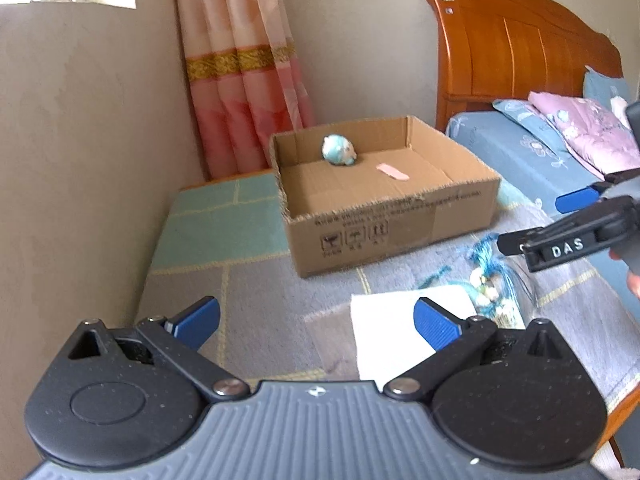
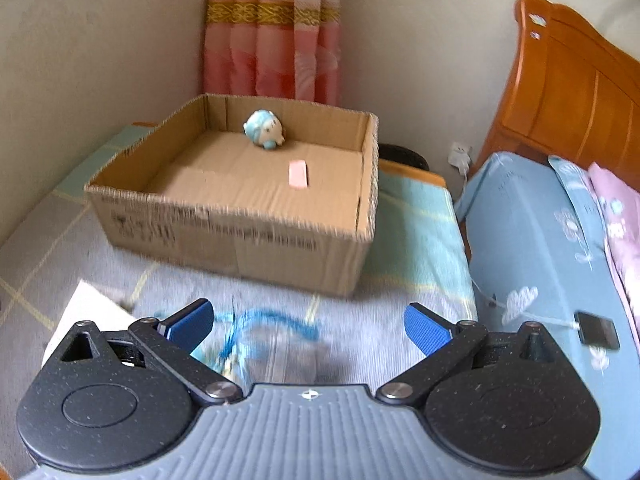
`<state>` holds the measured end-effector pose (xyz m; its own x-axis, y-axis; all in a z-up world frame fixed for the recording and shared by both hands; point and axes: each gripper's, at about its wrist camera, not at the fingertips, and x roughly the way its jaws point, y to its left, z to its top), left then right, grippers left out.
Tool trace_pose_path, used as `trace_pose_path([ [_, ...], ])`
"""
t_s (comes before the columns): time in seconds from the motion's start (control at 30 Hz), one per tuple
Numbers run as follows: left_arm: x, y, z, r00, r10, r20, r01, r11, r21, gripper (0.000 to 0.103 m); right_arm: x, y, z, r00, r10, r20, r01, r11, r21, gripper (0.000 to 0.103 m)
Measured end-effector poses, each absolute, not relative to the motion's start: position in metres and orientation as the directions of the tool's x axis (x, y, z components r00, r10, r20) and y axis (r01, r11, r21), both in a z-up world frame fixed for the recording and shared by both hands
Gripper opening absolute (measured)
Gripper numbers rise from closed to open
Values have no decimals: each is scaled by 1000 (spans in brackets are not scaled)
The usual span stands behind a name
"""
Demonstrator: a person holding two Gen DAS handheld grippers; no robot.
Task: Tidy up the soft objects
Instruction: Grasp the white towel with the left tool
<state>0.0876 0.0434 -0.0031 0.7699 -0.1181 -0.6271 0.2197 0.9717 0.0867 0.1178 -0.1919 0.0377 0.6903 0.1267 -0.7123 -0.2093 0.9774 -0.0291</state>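
Note:
An open cardboard box (image 1: 394, 216) (image 2: 224, 224) stands on the mat. Inside it lie a small blue-and-white plush toy (image 1: 339, 150) (image 2: 265, 128) and a pink flat piece (image 1: 392, 171) (image 2: 298, 175). A blue tasselled ornament (image 1: 490, 280) (image 2: 256, 328) lies on the mat in front of the box, beside a white cloth (image 1: 404, 328) (image 2: 90, 310). My left gripper (image 1: 316, 320) hovers open above the mat and the cloth's left part, nothing between its pads. My right gripper (image 2: 308, 326) is open just over the ornament; from the left wrist view it enters at the right edge (image 1: 532, 220).
A beige wall runs along the left and a pink curtain (image 1: 244, 68) hangs behind the box. A bed with a wooden headboard (image 1: 516, 44), blue sheet and pink quilt (image 1: 588, 132) is on the right. A phone on a cable (image 2: 598, 330) lies on the bed.

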Motion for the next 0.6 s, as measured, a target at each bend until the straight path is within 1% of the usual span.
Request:
trace_pose_path([
  [0.13,85,34,-10,746,-155,-648,261,963,70,102,97,-194,32,693,139,-708,-208,978,-12,103],
  [0.3,89,19,-24,689,-228,-688,326,945,14,102,77,-198,26,701,132,-700,-202,979,-18,103],
  [0.5,95,2,-41,629,-285,-723,384,923,-30,102,66,-207,20,695,142,-705,-203,979,-3,103],
  [0.6,99,0,-46,610,-295,-736,385,921,-50,102,63,-209,18,696,141,-704,-209,978,-11,103],
])
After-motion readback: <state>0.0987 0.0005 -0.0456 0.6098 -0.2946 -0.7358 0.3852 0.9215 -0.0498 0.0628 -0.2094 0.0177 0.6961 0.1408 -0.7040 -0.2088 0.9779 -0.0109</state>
